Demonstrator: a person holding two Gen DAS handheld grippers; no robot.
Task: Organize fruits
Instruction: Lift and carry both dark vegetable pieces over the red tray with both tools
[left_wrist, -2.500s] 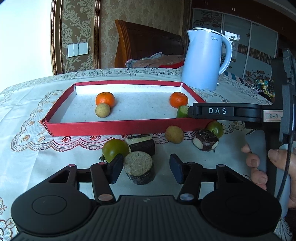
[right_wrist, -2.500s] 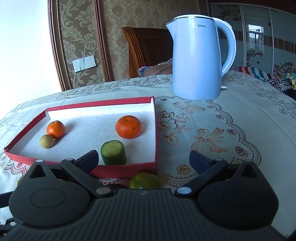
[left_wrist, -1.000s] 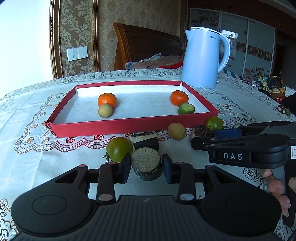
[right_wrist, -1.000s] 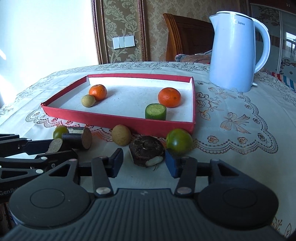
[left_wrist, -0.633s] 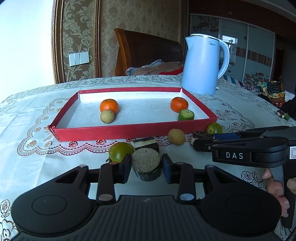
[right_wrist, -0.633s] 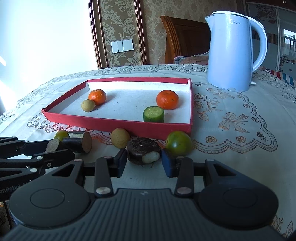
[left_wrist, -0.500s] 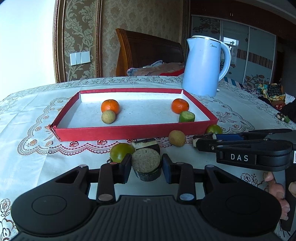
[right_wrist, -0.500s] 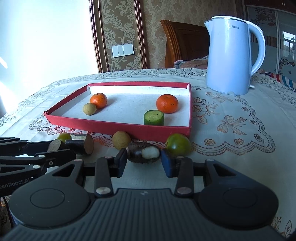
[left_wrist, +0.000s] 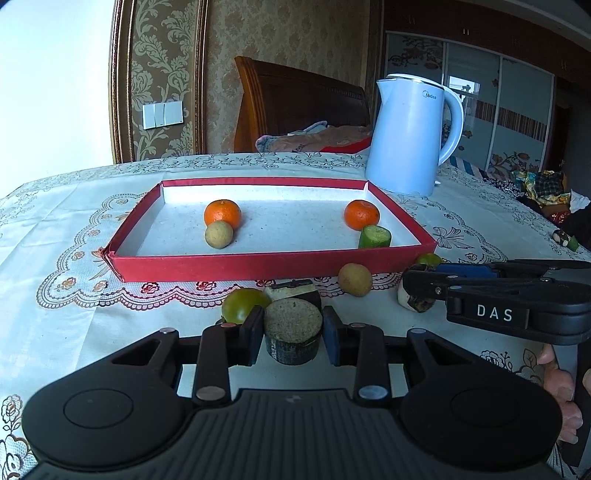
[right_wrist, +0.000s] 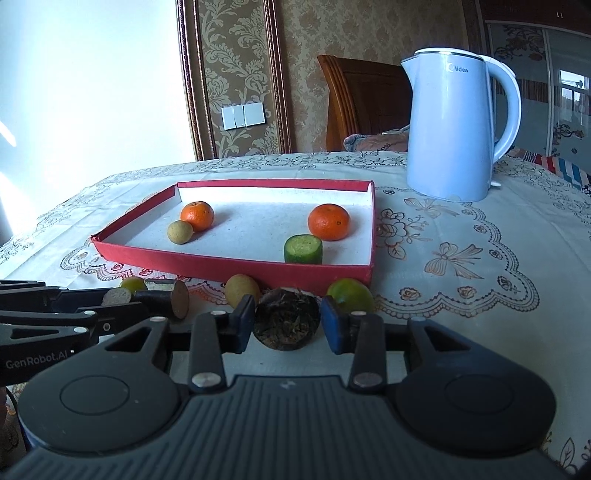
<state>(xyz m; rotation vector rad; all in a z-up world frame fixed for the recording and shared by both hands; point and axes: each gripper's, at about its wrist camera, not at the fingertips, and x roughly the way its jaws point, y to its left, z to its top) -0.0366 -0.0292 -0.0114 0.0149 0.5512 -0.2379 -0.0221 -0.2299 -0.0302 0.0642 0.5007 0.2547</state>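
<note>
Left wrist view: the left gripper is clamped on a dark-skinned cut piece, its pale cut face toward the camera. Right wrist view: the right gripper has been closing, a dark round fruit between its pads. Both pieces sit low, just in front of the red tray. The tray's near wall lies directly ahead and must be cleared first, I judge.

Dark round fruit between closed jaws
</note>
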